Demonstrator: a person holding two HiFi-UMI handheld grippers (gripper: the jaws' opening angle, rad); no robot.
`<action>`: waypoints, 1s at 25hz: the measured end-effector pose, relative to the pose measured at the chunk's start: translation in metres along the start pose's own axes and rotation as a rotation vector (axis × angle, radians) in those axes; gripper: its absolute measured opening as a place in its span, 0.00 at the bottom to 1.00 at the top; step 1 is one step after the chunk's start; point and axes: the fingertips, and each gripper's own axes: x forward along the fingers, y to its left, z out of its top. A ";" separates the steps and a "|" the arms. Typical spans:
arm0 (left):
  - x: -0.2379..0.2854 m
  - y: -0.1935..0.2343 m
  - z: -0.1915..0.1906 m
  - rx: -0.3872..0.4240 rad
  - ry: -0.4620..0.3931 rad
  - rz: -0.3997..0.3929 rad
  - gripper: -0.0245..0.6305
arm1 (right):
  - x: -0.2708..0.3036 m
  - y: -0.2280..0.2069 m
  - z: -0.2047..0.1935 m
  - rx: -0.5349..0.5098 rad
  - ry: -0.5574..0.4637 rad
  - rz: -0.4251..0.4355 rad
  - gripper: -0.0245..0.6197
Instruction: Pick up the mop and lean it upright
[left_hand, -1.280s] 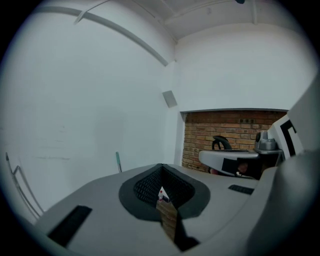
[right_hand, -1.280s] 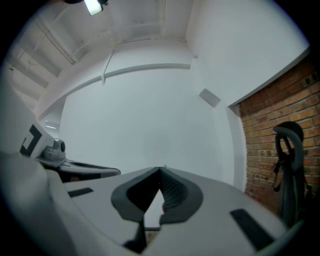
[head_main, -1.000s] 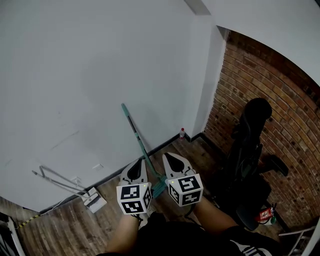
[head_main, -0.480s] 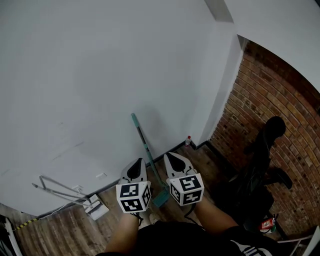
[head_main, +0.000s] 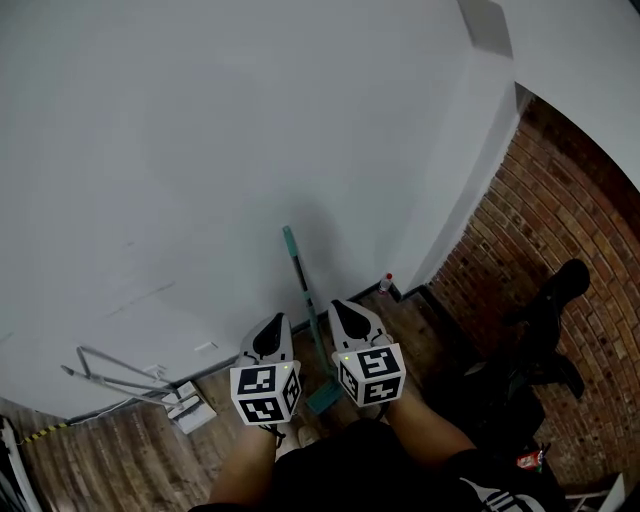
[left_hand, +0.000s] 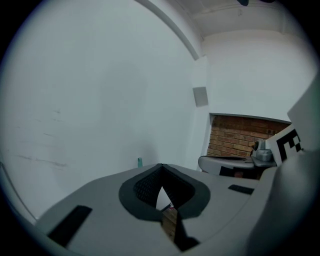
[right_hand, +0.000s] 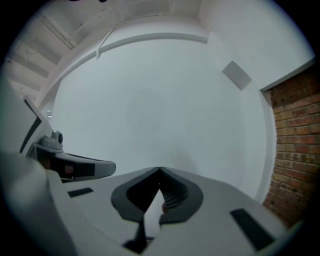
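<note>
Mop (head_main: 299, 275) leaning upright against wall (head_main: 200, 150), head on floor (head_main: 120, 450); left hand-held gripper (head_main: 275, 325) and right hand-held gripper (head_main: 338, 310) pressed together, empty, flanking it. Risk: head sliding outward, handle toppling.

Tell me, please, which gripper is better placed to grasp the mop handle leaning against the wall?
Right, narrowly. In the head view the mop leans on the wall between two shut, empty grippers, and its handle passes nearer the right gripper than the left gripper.
</note>
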 end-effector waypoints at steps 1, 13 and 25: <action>0.001 0.005 0.000 -0.007 0.001 0.012 0.03 | 0.006 0.000 0.000 -0.005 -0.002 0.005 0.06; 0.011 0.046 0.010 -0.026 -0.010 0.206 0.03 | 0.111 -0.018 -0.019 -0.069 0.088 0.136 0.16; -0.001 0.060 0.007 -0.034 0.013 0.415 0.03 | 0.225 -0.037 -0.061 -0.108 0.194 0.197 0.29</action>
